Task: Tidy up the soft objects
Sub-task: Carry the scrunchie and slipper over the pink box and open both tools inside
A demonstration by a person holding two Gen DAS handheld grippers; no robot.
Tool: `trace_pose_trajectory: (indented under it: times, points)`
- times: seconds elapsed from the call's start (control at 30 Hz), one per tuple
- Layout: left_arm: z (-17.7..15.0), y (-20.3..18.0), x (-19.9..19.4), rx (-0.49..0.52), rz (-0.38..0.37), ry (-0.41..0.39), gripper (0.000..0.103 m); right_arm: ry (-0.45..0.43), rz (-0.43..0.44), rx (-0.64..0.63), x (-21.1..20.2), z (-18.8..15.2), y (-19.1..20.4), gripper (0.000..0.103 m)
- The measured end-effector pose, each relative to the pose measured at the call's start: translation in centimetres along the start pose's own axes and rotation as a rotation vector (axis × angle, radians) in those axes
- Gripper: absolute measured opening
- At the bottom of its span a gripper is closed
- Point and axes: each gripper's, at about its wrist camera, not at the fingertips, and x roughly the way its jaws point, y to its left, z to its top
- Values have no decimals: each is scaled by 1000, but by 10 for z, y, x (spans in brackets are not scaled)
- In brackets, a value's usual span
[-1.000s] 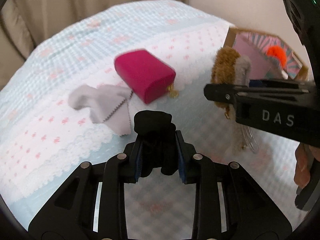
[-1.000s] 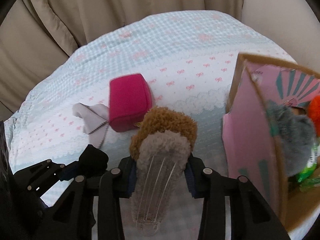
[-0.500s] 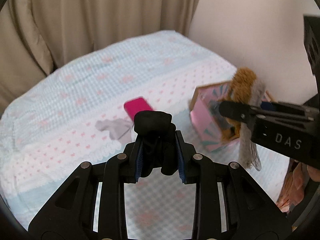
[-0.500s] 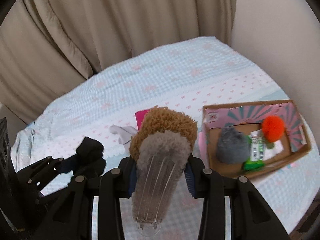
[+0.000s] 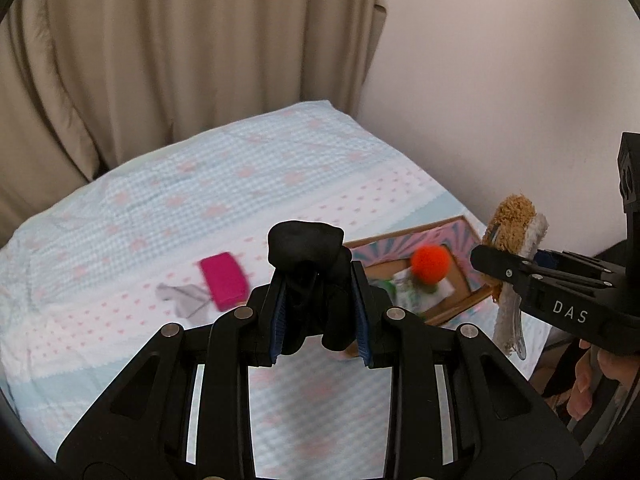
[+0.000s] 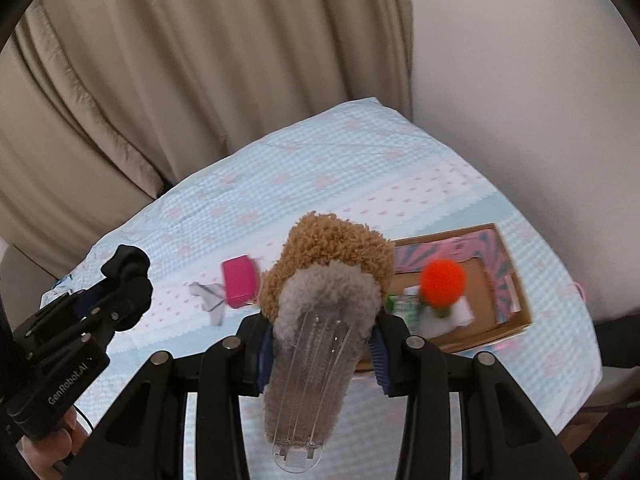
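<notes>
The left gripper (image 5: 320, 312) is clamped on a black soft bundle (image 5: 308, 256), its jaws pressed in on both sides so the dark fabric bulges up above the blue pads (image 5: 278, 320) and hangs a little below them. The right gripper (image 6: 320, 352) grips a fuzzy brown and grey hair clip (image 6: 324, 292), jaws closed narrowly around its fluffy body, with the clear plastic teeth of the clip pointing down toward the camera. Both grippers are held up in the air over a bed covered by a pale blue checked bedspread (image 5: 180, 192) with pink bows. On the bedspread, toward the right, lies an open cardboard box (image 6: 508, 320) with a pink and teal patterned flap; inside it sit an orange pompom (image 6: 444, 278) and some green and white packaging (image 6: 408, 308), blurred. To the left of the box, apart from it, a magenta pouch (image 6: 239, 282) rests on the bedspread, with a small grey cloth (image 6: 208, 296) just beside it on its left. Beige curtains (image 5: 160, 60) hang behind the bed, next to a plain wall (image 5: 500, 80)
</notes>
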Motion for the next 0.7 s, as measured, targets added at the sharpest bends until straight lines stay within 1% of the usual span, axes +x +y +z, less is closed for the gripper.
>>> trace_pose_trajectory:
  times: [0.17,0.3,0.37,0.47,0.5,0.7]
  points:
    - [14,-61,36,2,-4,31,25,25,-9,-11,0,17,-60,37]
    - [19,-98,69,-4,-17,76,25,54,-15,-18,9,26,-101,37]
    - [19,-112,92,-11,-21,109,25,74,-14,-17,20,29,-119,37]
    - [20,-127,118,-28,-14,149,25,111,-9,-14,39,34,-138,37]
    - [19,-130,132,-41,-12,172,25,122,-9,-14,46,35,-143,37]
    - [12,-130,192,-58,15,266,25,198,17,-6,95,33,-166,37]
